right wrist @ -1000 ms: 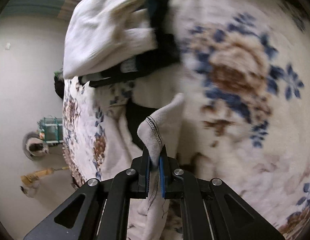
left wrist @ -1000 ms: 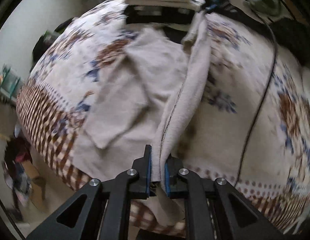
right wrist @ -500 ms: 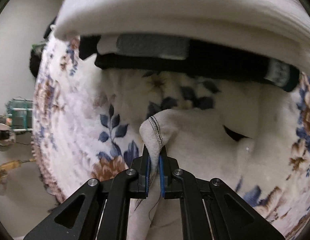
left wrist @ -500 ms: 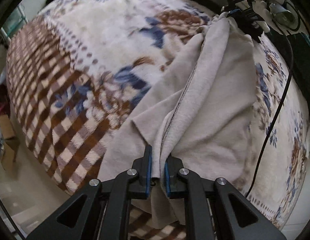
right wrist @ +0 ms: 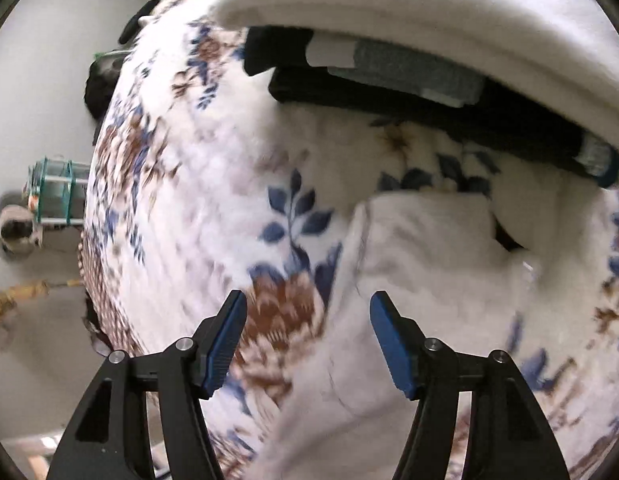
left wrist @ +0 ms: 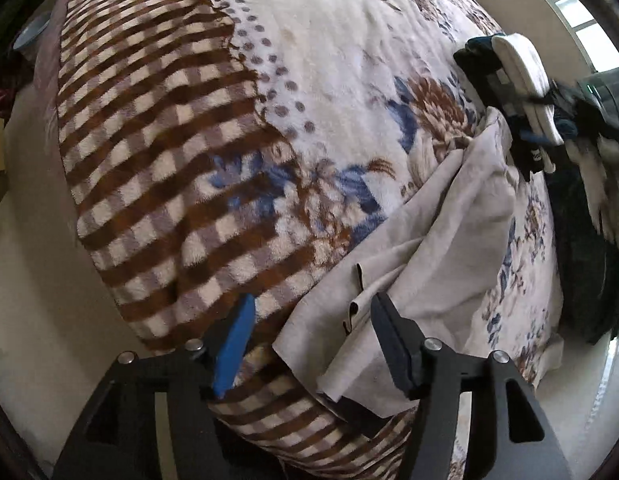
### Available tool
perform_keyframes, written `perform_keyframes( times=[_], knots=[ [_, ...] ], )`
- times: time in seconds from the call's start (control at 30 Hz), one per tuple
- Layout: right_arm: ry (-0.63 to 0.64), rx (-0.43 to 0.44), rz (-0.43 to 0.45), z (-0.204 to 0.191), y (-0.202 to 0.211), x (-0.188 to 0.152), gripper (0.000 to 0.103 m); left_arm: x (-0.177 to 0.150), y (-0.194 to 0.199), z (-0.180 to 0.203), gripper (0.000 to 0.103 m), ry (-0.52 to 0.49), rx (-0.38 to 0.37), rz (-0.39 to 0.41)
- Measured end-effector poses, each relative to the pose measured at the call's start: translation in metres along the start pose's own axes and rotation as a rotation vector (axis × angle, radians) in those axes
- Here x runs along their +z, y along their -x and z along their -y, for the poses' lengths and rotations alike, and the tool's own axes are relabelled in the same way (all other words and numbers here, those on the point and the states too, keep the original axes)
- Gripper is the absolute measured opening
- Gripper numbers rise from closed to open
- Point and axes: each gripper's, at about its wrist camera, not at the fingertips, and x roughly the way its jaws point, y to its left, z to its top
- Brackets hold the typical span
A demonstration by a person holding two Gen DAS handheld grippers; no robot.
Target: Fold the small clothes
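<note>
A beige garment lies folded lengthwise on the flowered blanket, reaching from the bed's near edge towards the far stack. My left gripper hovers over its near end with jaws opening; a loose corner lies between the pads, untouched. In the right wrist view the garment's other end rests flat on the blanket. My right gripper is above its edge, jaws opening, with nothing pressed between the pads.
A stack of folded clothes, white on top of dark pieces, sits just beyond the garment's far end, also seen as a stack in the left wrist view. The blanket's checked border hangs over the bed edge above the pale floor.
Both grippers carried the garment's pinched edge across the bed, laid it down folded over itself, then let go; both went from shut on the cloth to open.
</note>
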Motion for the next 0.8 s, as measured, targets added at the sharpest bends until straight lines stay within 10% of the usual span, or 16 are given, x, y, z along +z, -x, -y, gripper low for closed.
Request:
perform_keyframes(
  times=[0.27, 0.43, 0.8],
  knots=[
    [-0.078, -0.033, -0.048, 0.053, 0.023, -0.138, 0.066, -0.002, -0.039, 0.053, 0.058, -0.224, 0.003, -0.090],
    [-0.217, 0.010, -0.145, 0.091, -0.002, -0.238, 0.066, 0.008, -0.062, 0.037, 0.058, -0.262, 0.168, -0.131],
    [-0.415, 0.229, -0.218, 0.084, -0.057, -0.390, 0.066, 0.038, -0.024, 0.004, 0.058, -0.233, 0.059, -0.140]
  ],
)
